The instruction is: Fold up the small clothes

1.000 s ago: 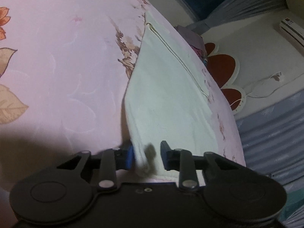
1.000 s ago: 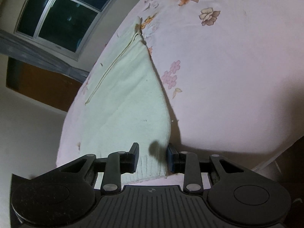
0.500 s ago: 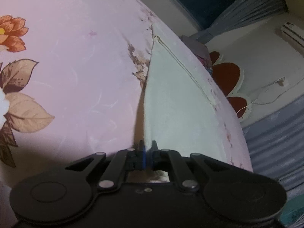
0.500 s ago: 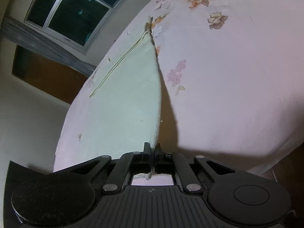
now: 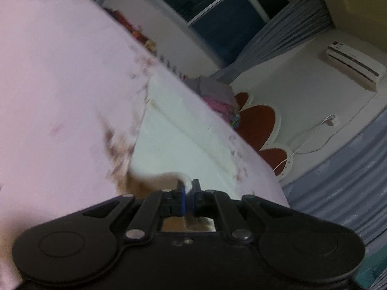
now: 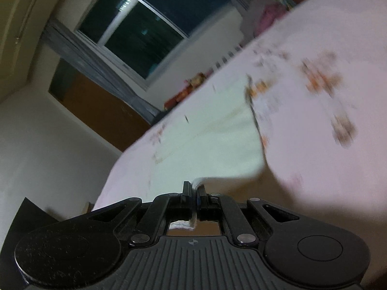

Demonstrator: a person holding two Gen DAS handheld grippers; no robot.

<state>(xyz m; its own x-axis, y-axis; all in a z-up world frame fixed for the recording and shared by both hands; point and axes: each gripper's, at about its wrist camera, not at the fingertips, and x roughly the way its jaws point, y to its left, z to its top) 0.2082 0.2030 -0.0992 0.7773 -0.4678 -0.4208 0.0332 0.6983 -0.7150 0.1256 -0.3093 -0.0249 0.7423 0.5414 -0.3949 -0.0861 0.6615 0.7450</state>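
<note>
A pale cream garment (image 5: 174, 142) lies on the pink flowered bedsheet (image 5: 53, 91). Its near hem is lifted off the bed. My left gripper (image 5: 188, 188) is shut on one near corner of that hem, with cloth pinched between the pads. In the right wrist view the same garment (image 6: 217, 142) stretches away from my right gripper (image 6: 194, 189), which is shut on the other near corner; a bit of ribbed hem hangs below its jaws. Both views are blurred by motion. The garment's far part still rests on the sheet.
A pile of pink and grey clothes (image 5: 217, 96) sits at the bed's far edge. Beyond are a dark window (image 6: 145, 33), grey curtains (image 5: 350, 164), a red-and-white flower-shaped headboard (image 5: 261, 118) and a wall air conditioner (image 5: 353, 65).
Both grippers closed on the garment's near hem corners, then rose, lifting the hem off the bed. The views have tipped up toward the window and wall.
</note>
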